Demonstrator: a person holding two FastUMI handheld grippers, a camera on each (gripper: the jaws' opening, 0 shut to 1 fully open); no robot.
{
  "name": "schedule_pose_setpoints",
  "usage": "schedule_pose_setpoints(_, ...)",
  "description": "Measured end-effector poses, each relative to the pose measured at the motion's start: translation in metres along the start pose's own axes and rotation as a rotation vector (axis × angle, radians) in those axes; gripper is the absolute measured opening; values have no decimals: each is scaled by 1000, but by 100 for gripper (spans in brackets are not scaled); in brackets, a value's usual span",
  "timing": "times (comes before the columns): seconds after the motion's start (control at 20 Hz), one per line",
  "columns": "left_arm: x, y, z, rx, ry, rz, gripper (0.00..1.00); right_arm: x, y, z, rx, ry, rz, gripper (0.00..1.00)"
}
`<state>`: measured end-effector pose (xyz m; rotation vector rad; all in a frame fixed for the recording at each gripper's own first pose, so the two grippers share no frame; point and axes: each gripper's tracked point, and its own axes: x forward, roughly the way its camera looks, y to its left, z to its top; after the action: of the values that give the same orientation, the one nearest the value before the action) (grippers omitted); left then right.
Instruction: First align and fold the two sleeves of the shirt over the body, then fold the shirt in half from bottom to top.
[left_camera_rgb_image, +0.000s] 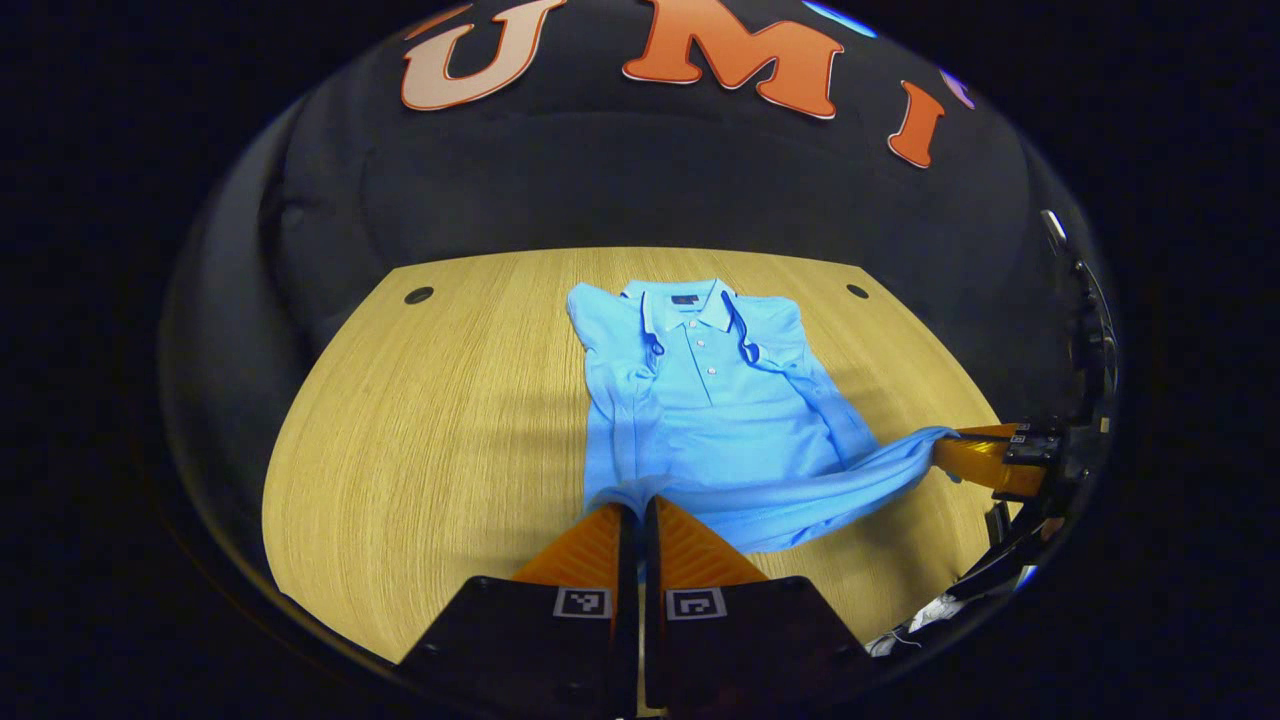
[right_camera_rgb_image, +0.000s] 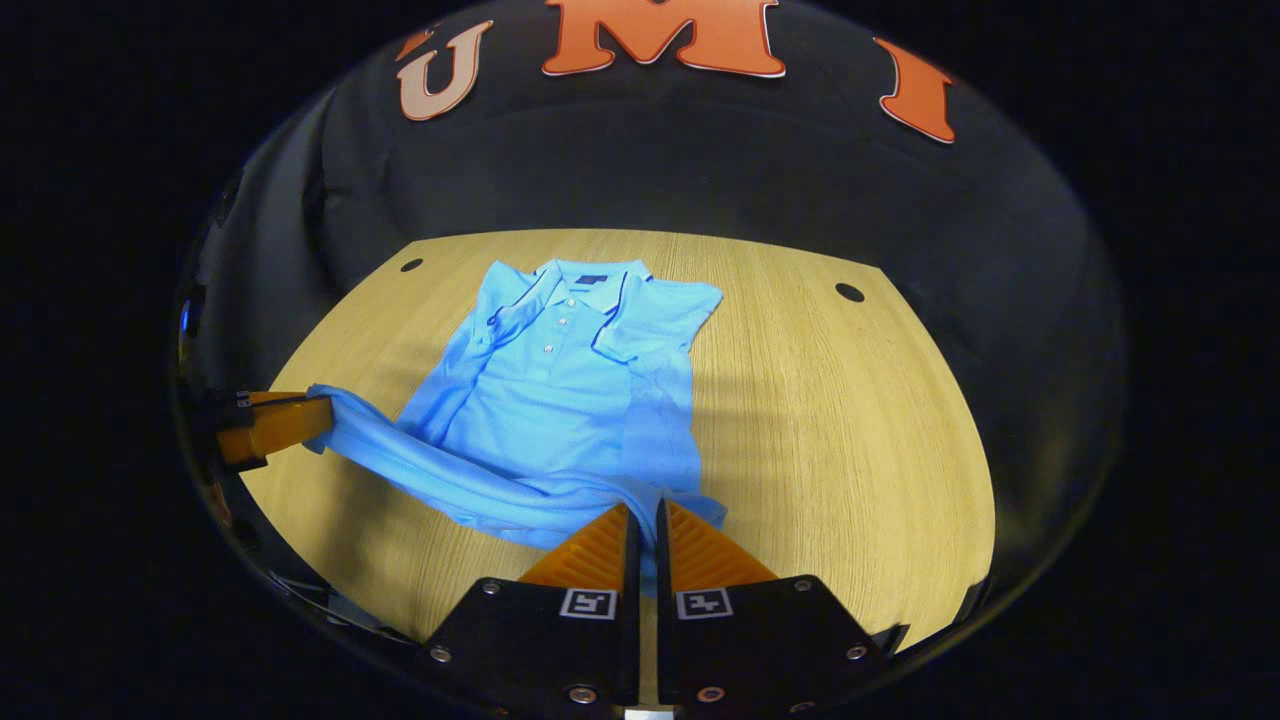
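We see a light blue knit polo shirt (left_camera_rgb_image: 720, 400) with dark-trimmed collar, button placket and sleeves folded over its body, lying on the pale wood-grain table (left_camera_rgb_image: 420, 450). Our left gripper (left_camera_rgb_image: 640, 515) has its ridged jaws pressed together on one corner of the lifted bottom hem. Our right gripper (right_camera_rgb_image: 645, 520) pinches the other corner, the hem stretched between them.

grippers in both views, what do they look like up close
The left gripper and right gripper look alike: two wedge-shaped, ribbed fingers on a black, angular body, with a small square black-and-white marker at each finger's base. Round screws dot the right gripper's body. A dark frame stands behind the right gripper in the left gripper view.
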<state>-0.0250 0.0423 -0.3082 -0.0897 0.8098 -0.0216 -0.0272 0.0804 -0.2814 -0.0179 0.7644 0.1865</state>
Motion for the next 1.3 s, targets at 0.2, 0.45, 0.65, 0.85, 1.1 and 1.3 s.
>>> schedule_pose_setpoints(0.2, 21, 13, 41, -16, -37, -10, 6, 12, -4, 38, -5, -30, -16, 7)
schedule_pose_setpoints(0.45, 55, 25, 89, -26, -69, -28, 6, 39, -8, 80, -2, -49, -29, 7)
schedule_pose_setpoints(0.65, 87, 34, 134, -5, -107, -32, 7, 63, -15, 126, -16, -84, -45, 8)
schedule_pose_setpoints(0.85, 122, 44, 170, -15, -131, -30, 6, 92, -23, 171, -15, -117, -58, 7)
schedule_pose_setpoints(1.1, 168, 53, 213, 29, -164, -22, 6, 131, -29, 206, -48, -136, -88, 7)
schedule_pose_setpoints(1.3, 204, 56, 243, 71, -188, -18, 5, 165, -40, 231, -57, -145, -119, 7)
